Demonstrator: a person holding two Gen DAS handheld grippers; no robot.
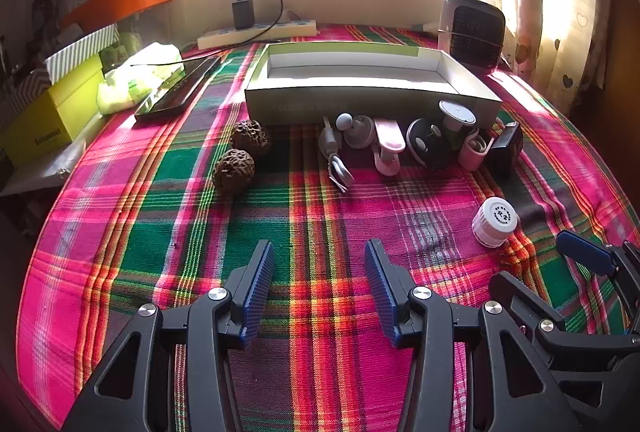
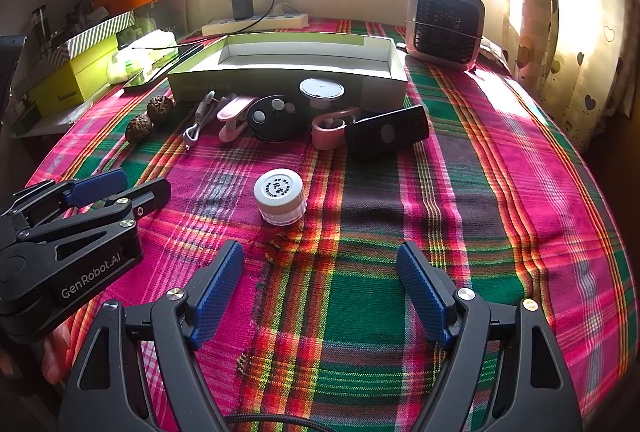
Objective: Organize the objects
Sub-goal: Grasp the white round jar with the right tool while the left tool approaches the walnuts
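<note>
An open, empty grey-green box (image 1: 372,99) (image 2: 288,81) stands at the back of the plaid table. Along its front lie two brown walnuts (image 1: 240,151) (image 2: 150,115), a white cable (image 1: 336,159) (image 2: 198,121), a pink clip (image 1: 388,145) (image 2: 234,115), a black round case (image 1: 430,143) (image 2: 276,119), a pink earbud case (image 1: 474,149) (image 2: 330,129) and a black speaker (image 1: 506,147) (image 2: 386,131). A small white-capped jar (image 1: 494,222) (image 2: 280,197) stands alone nearer me. My left gripper (image 1: 320,292) (image 2: 116,187) is open and empty. My right gripper (image 2: 320,292) is open and empty, just behind the jar.
A small heater (image 1: 474,29) (image 2: 446,25) stands at the back right, a power strip with charger (image 1: 256,31) (image 2: 256,21) behind the box. A phone (image 1: 176,87), a green pack and yellow-green boxes (image 1: 52,115) sit at the left. Curtains hang right.
</note>
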